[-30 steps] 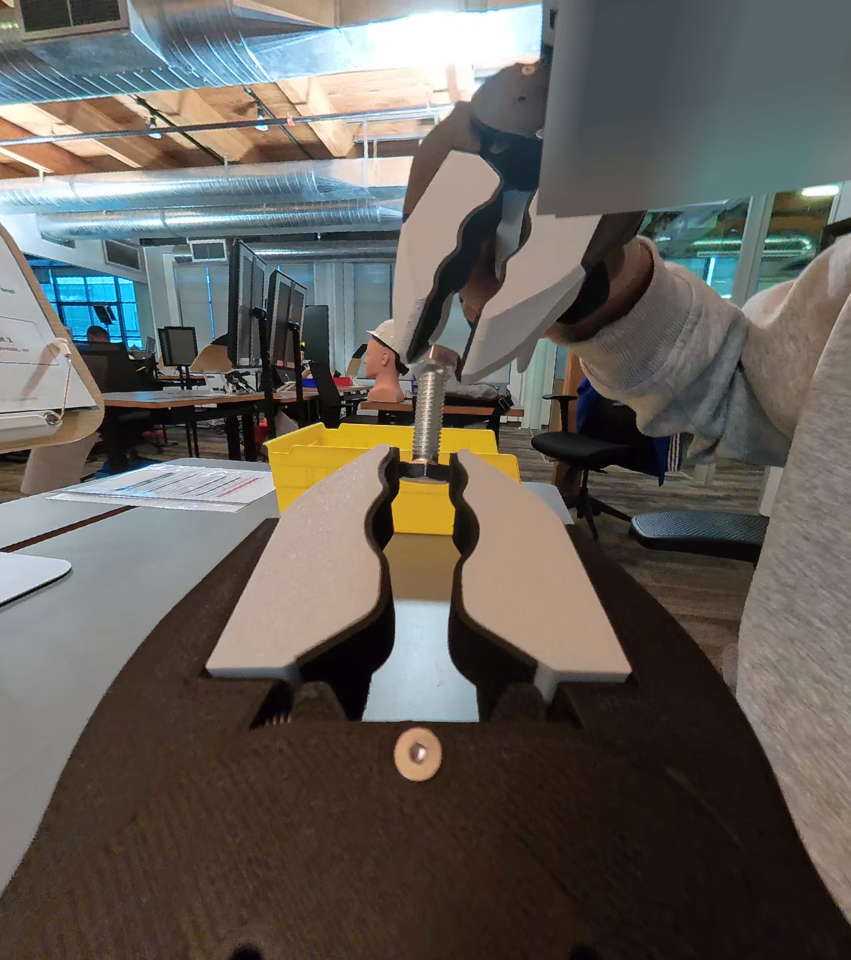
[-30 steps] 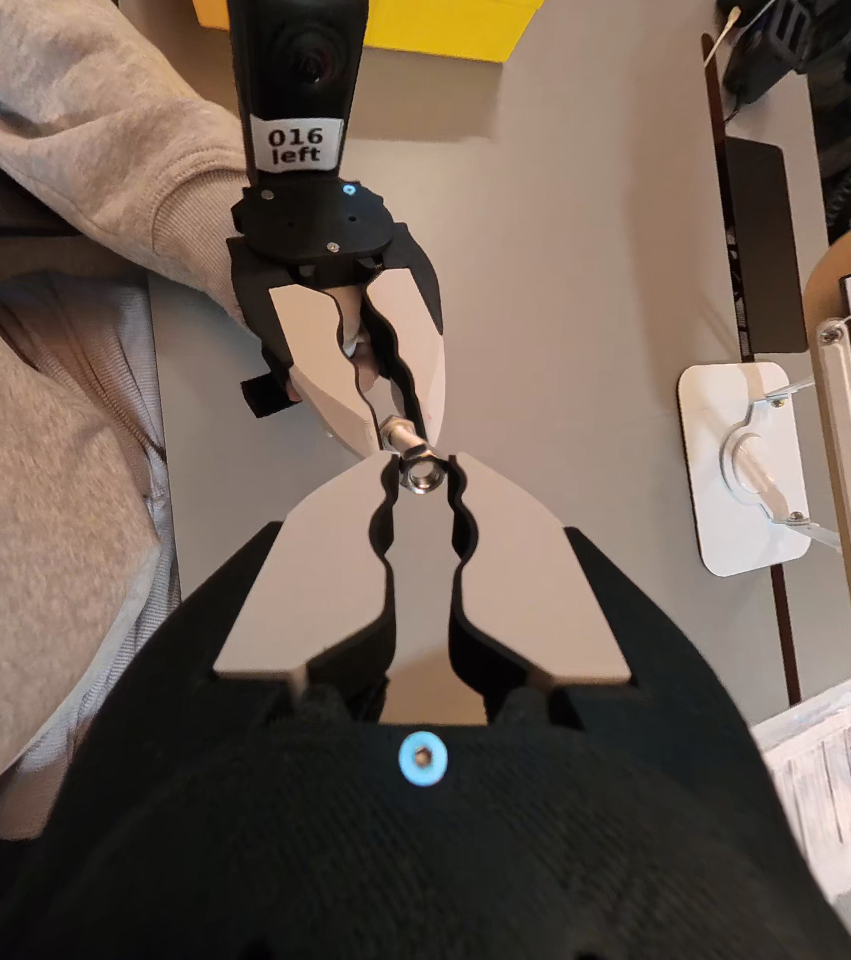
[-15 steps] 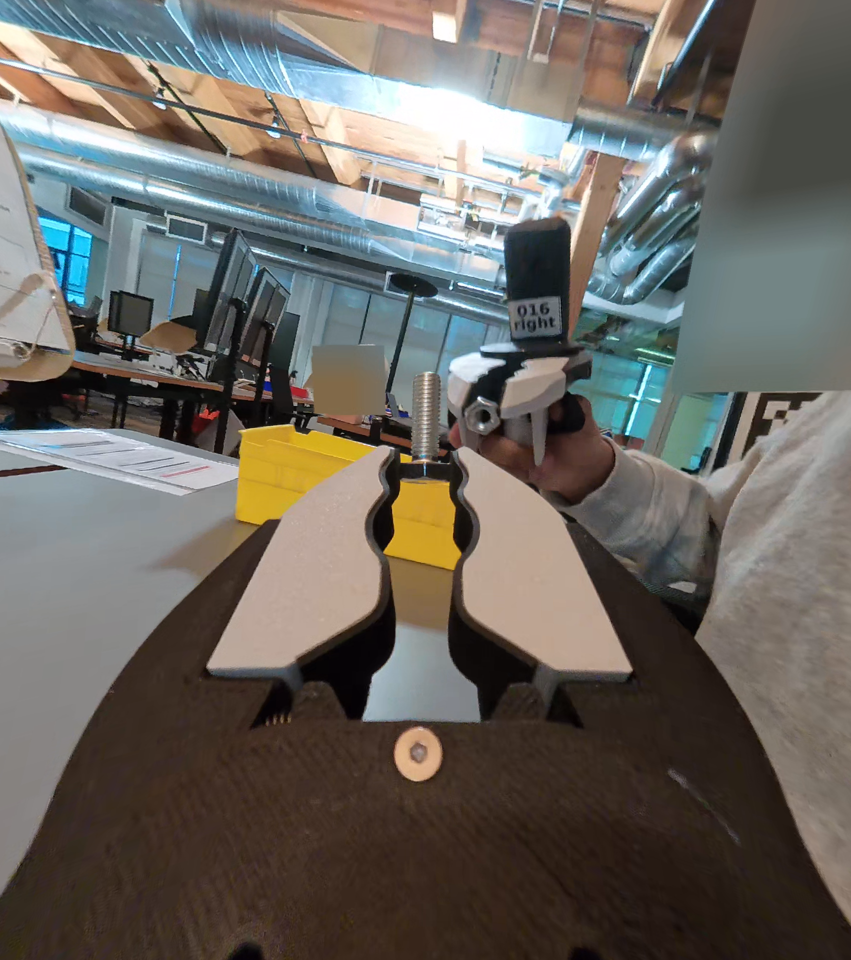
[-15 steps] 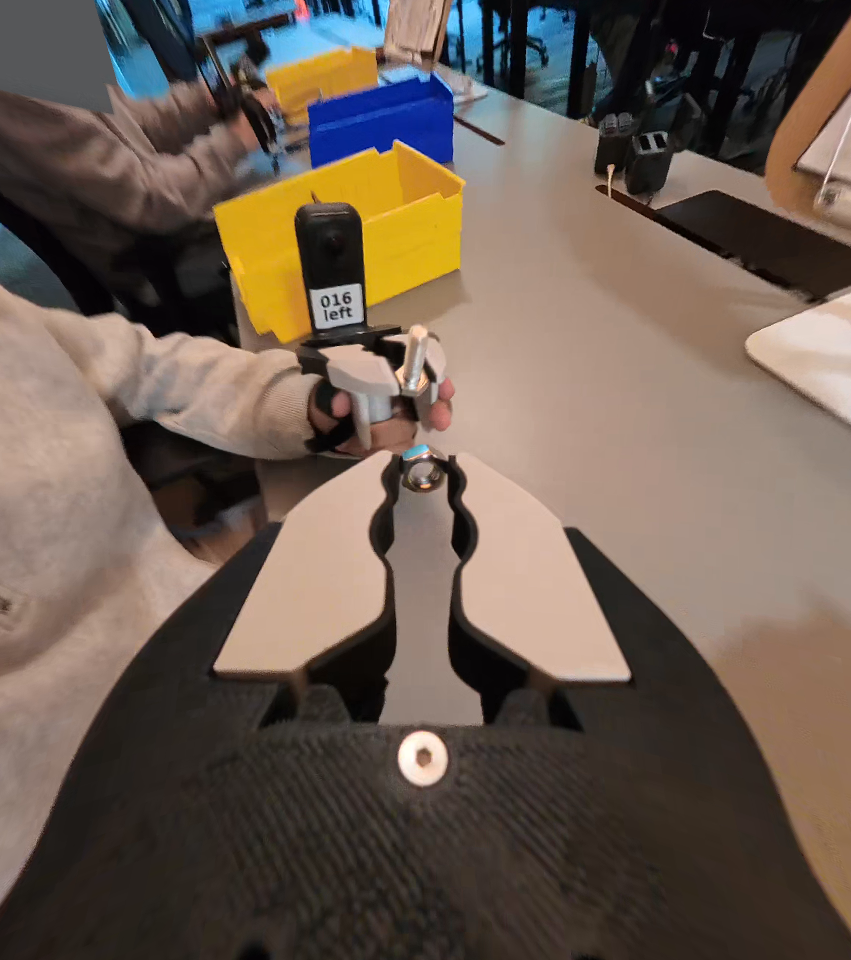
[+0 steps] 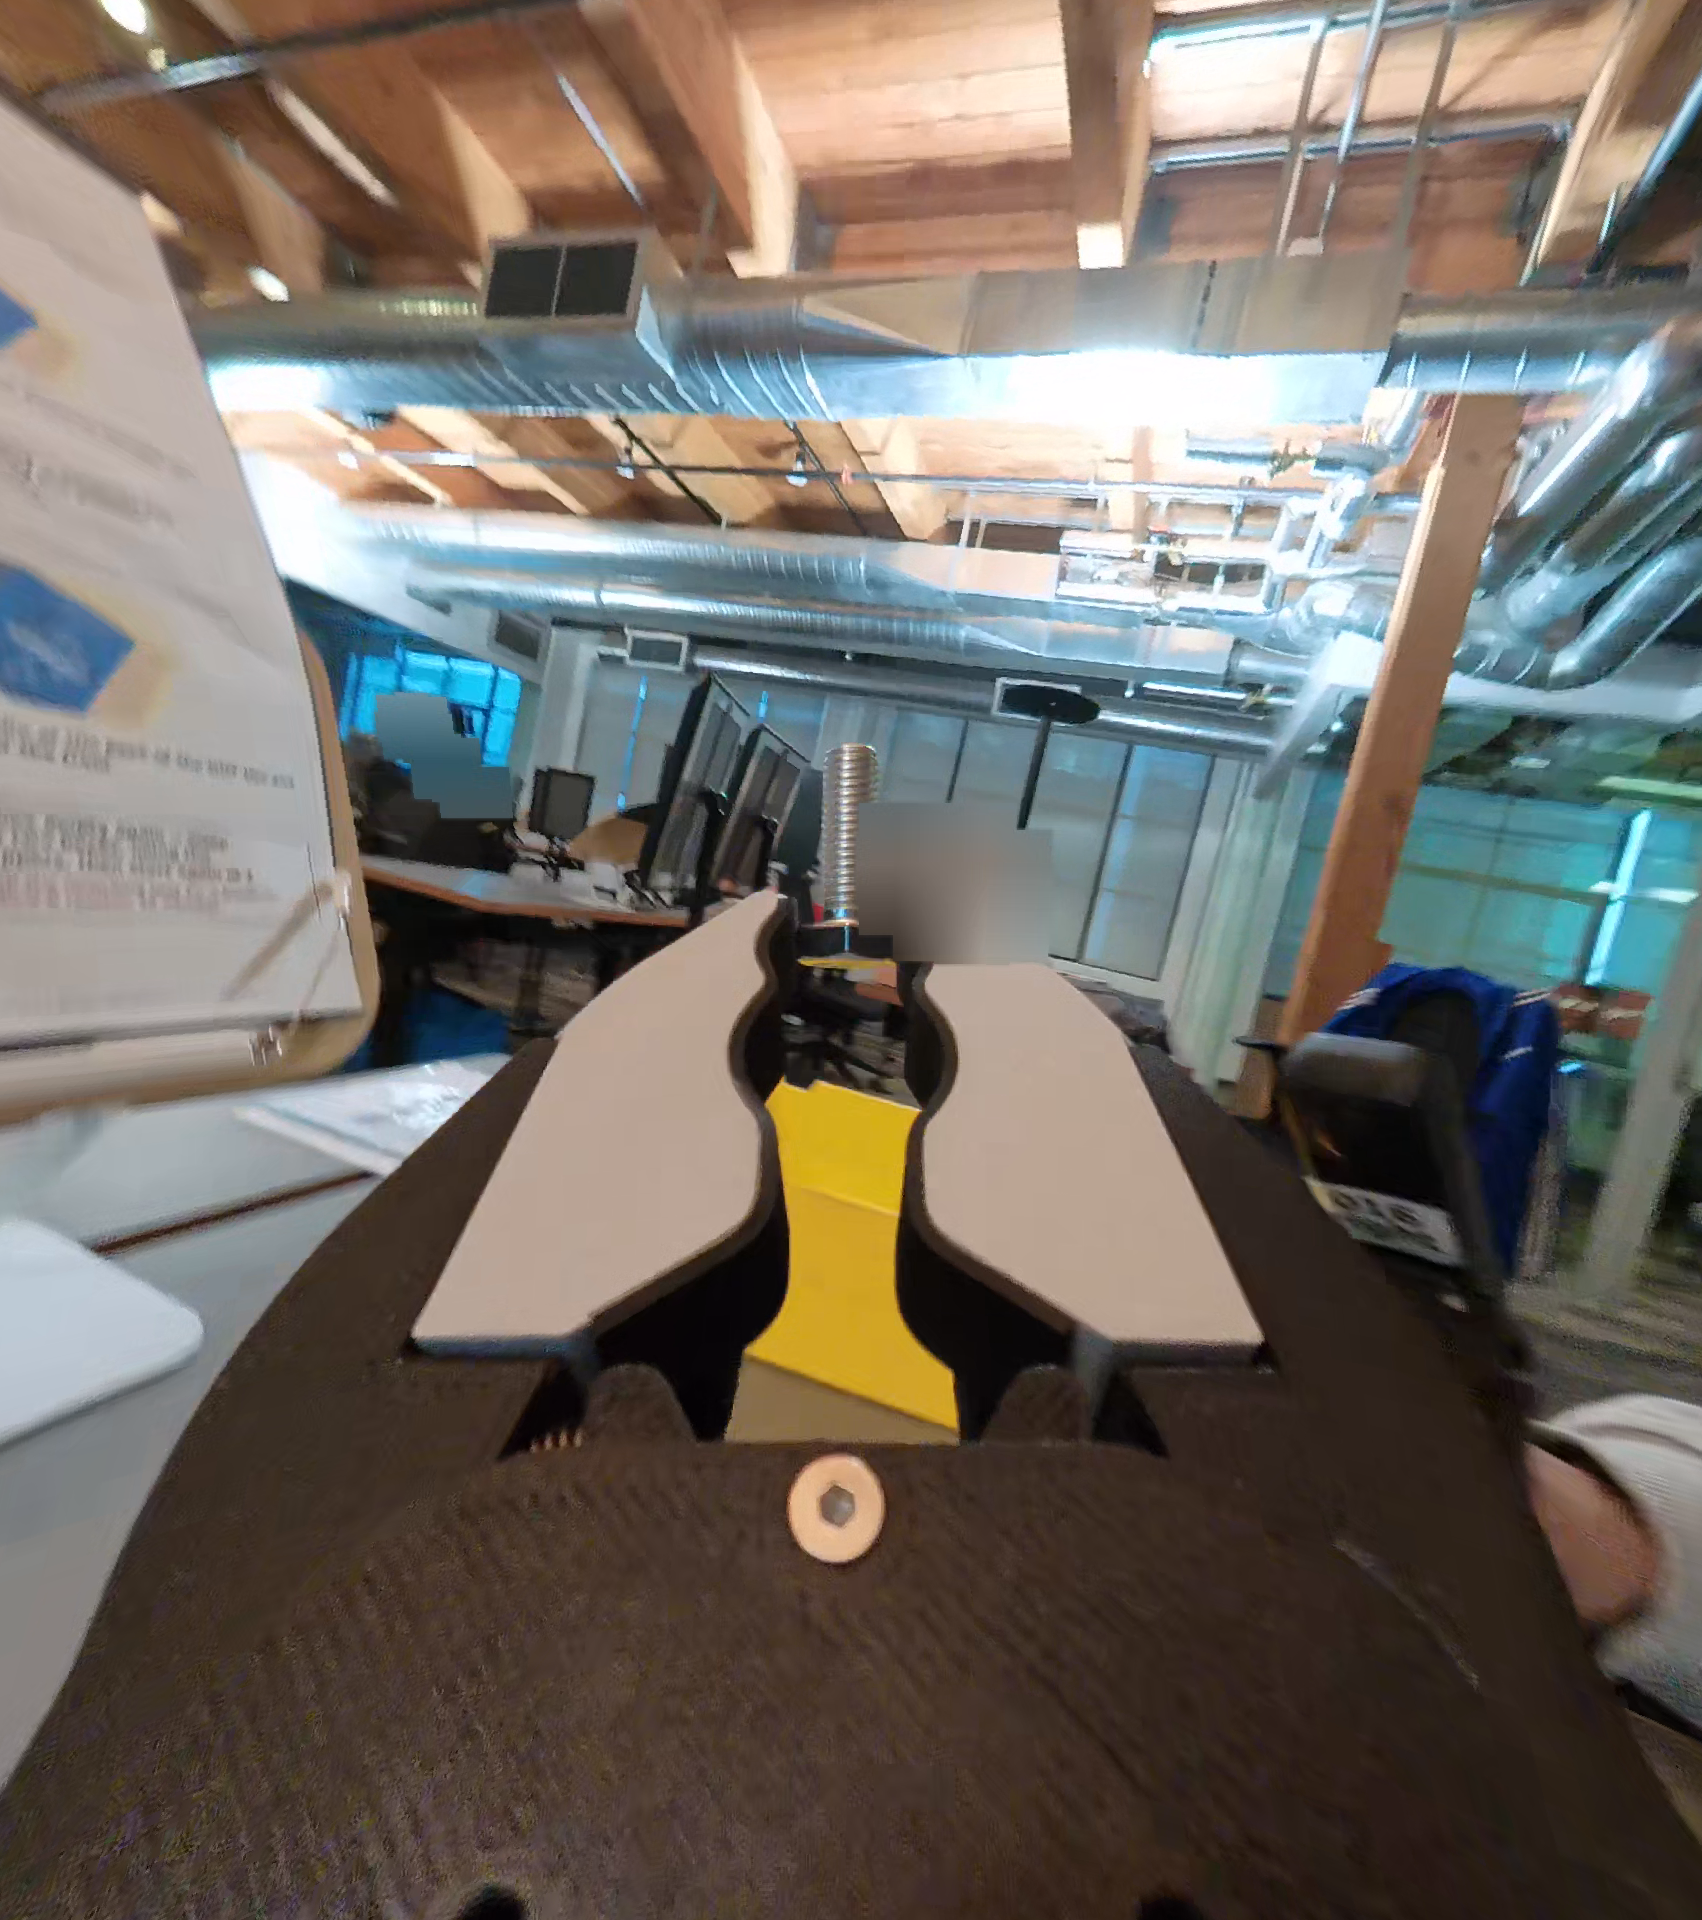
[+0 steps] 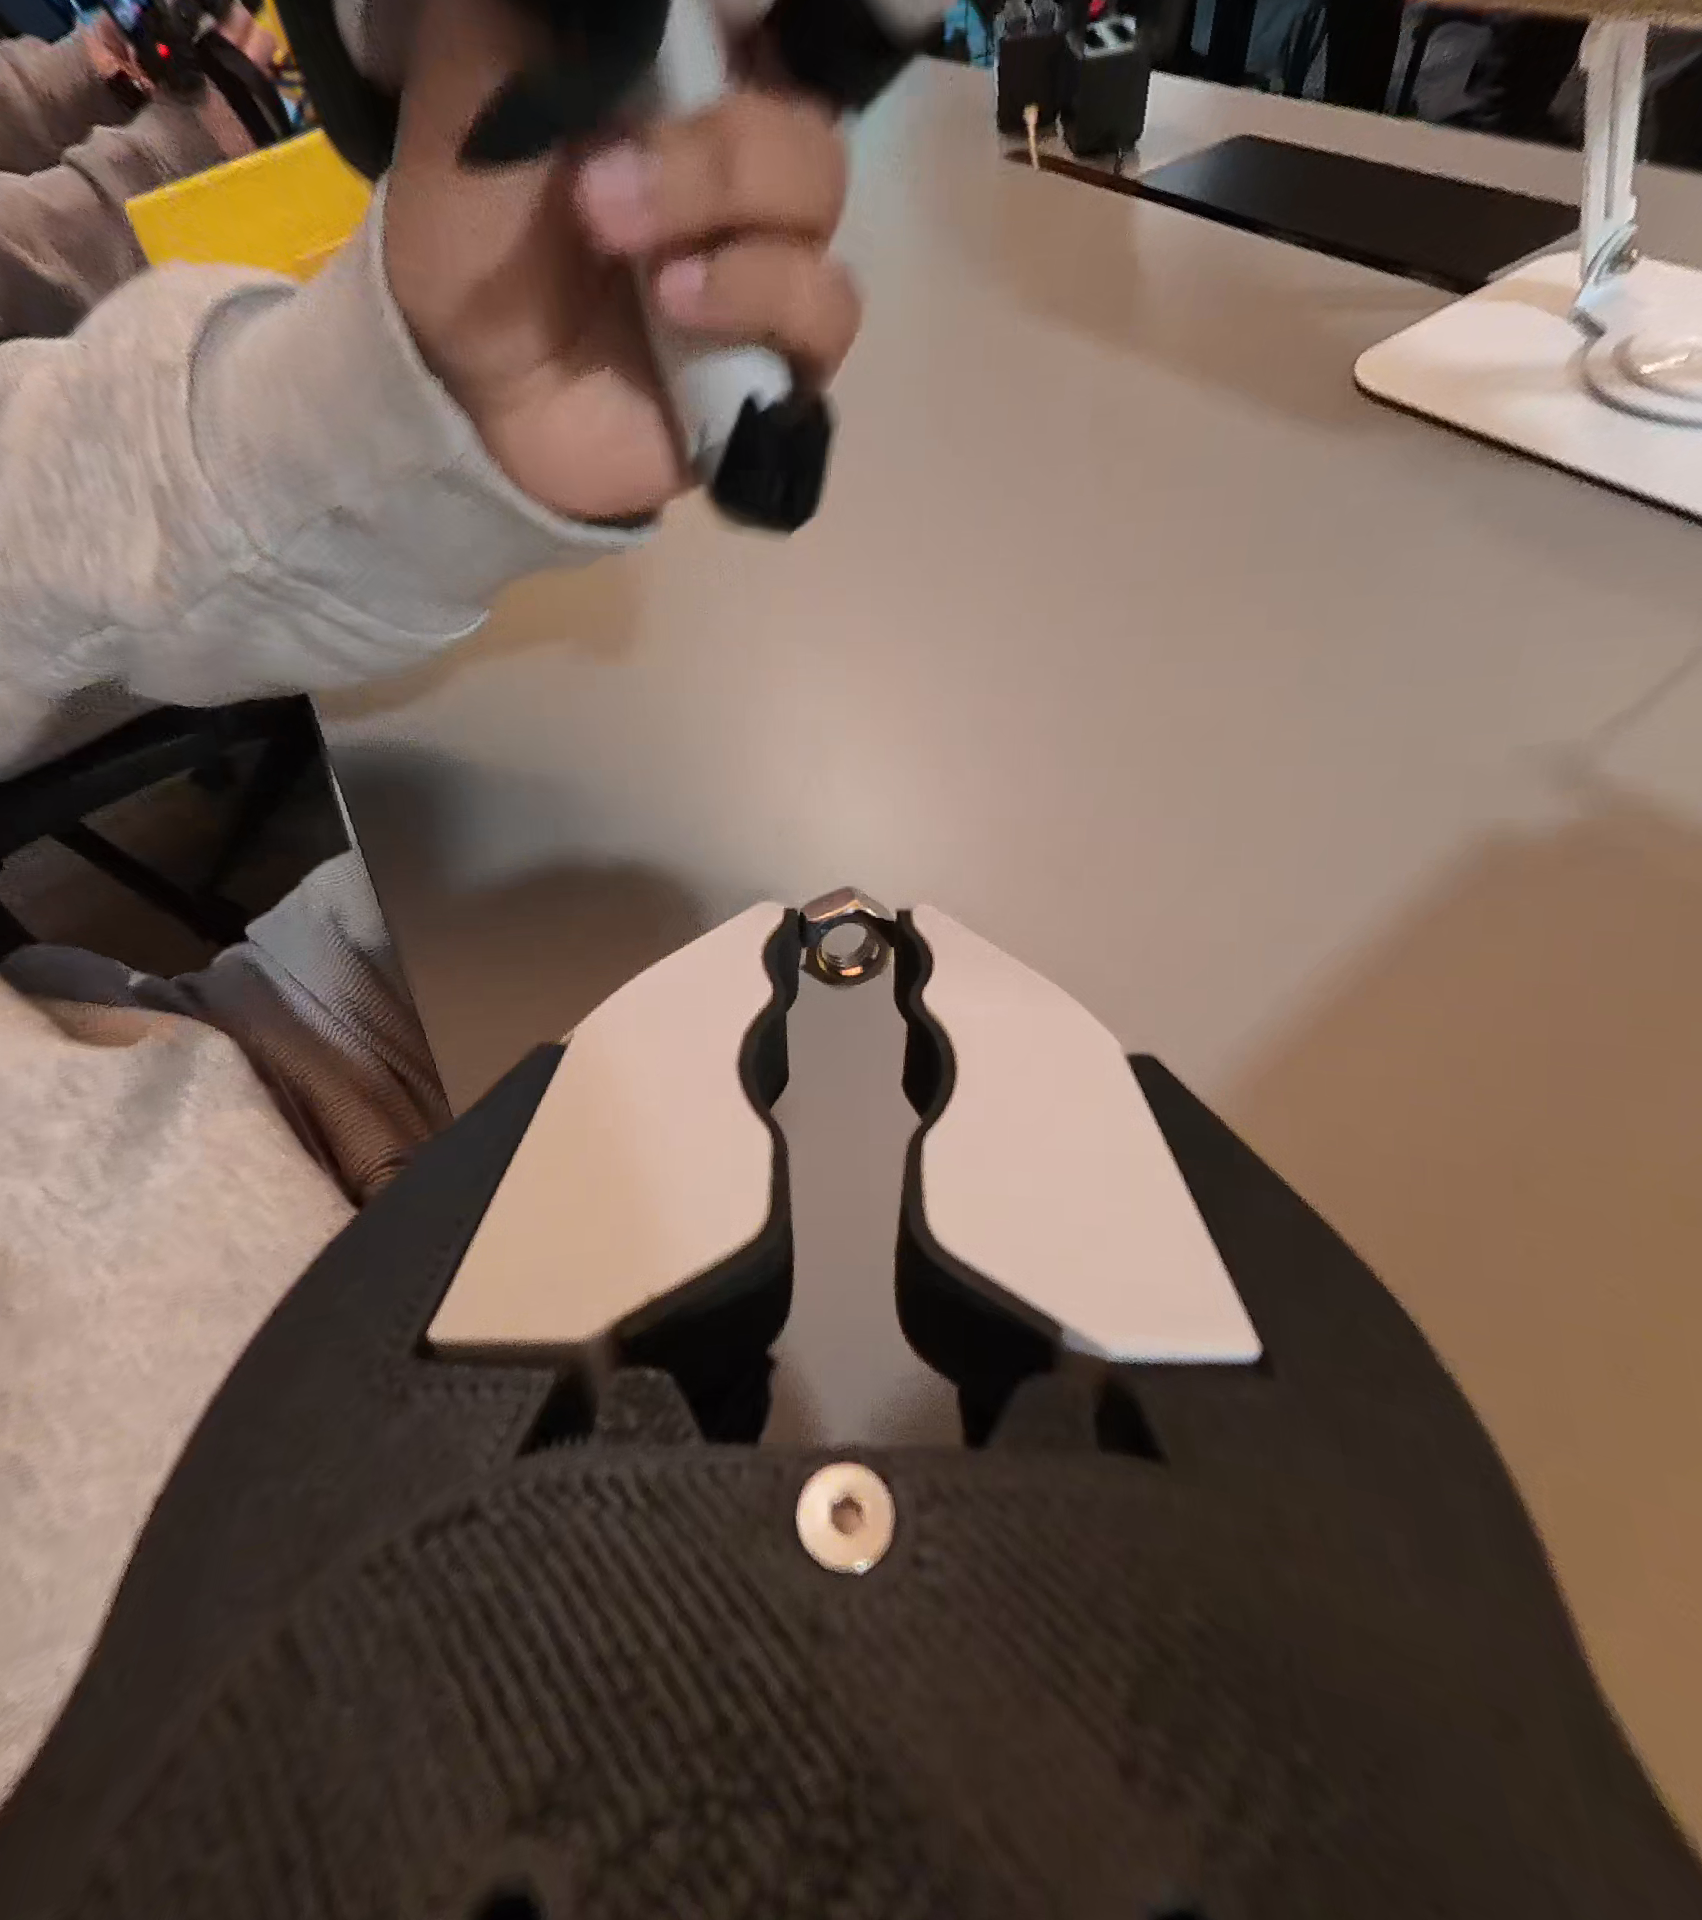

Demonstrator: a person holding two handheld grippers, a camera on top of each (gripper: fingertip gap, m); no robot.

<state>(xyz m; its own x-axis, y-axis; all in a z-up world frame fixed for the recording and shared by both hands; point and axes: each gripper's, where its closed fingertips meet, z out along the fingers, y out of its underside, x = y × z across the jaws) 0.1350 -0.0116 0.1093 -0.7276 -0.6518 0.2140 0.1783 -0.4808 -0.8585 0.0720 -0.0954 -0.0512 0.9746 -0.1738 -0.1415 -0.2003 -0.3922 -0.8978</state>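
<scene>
My left gripper [image 5: 845,940] is shut on the head end of a silver threaded bolt [image 5: 847,821], which stands upright above its fingertips. My right gripper [image 6: 845,940] is shut on a silver hex nut [image 6: 845,943] at its fingertips, held low over the grey table [image 6: 1190,675]. In the right wrist view the hand that holds the left gripper [image 6: 618,281] is raised at the upper left, blurred; the bolt is not in this view. The right gripper's black body shows blurred at the right edge of the left wrist view [image 5: 1398,1164].
A yellow bin [image 5: 842,1216] stands on the table ahead of the left gripper, also in the right wrist view [image 6: 249,208]. A document stand with a white base [image 6: 1595,384] and a printed sheet [image 5: 88,675] stands nearby. A black mat [image 6: 1346,197] lies farther back. The tips of one gripper are about 20 cm away from the tips of the other.
The two grippers have drawn apart. The right gripper with the nut dropped low toward the table; the left gripper with the bolt rose and tilted upward.
</scene>
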